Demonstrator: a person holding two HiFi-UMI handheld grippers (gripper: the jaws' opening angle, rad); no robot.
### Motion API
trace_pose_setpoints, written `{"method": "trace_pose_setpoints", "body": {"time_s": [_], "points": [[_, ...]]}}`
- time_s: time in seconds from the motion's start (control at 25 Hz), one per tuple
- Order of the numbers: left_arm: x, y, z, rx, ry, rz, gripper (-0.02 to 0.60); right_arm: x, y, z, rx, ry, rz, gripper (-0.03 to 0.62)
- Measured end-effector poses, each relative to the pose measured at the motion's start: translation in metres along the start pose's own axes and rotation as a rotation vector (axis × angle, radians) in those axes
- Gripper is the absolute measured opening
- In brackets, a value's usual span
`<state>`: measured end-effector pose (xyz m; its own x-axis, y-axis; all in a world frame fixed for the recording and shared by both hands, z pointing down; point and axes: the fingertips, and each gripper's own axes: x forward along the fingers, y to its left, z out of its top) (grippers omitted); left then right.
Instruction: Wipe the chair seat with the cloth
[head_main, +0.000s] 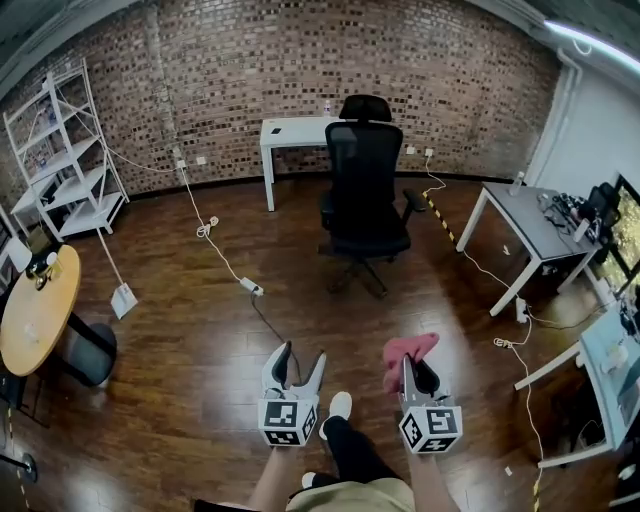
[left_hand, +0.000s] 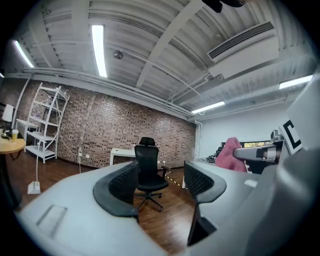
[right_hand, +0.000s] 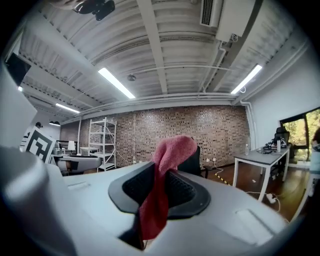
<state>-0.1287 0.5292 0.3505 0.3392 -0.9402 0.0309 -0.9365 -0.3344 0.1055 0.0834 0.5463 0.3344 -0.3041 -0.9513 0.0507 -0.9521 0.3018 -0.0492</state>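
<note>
Ok so the right gripper (head_main: 416, 378) has its jaws pressed onto the pink cloth (right_hand: 166, 165). It's pinched mid-fold w/ one end flopping up over the tips and the other hanging down btw the pads. Prob held that way so there's a loose wad out front to rub with.

Left gripper (head_main: 300, 358) is spread wide, nothing btw the jaws, you just see the chair (left_hand: 148, 169) through the gap. My guess is it's left free to steady the chair, since the chair's on casters and could roll or swivel when pushed.

Both grippers sit low in front of the person, well apart from the chair. It stands mid-room on the wood floor (head_main: 200, 330), seat (head_main: 368, 242) bare and turned toward the person, looks like. So wiping hasn't started imo, needs a walk up first.

Containers: none in play afaict. The white shelf rack (head_main: 65, 160) by the left wall has stuff on it, too small to tell what. Round table (head_main: 40, 310) has a couple small items, can't ID them either.
</note>
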Motion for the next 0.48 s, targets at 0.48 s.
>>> {"method": "trace_pose_setpoints", "body": {"time_s": [0.48], "points": [[0.15, 0.031, 0.025, 0.05, -0.017, 0.079, 0.258, 0.172, -0.025, 0.02, 0.02, -0.059, 0.195, 0.066]]}}
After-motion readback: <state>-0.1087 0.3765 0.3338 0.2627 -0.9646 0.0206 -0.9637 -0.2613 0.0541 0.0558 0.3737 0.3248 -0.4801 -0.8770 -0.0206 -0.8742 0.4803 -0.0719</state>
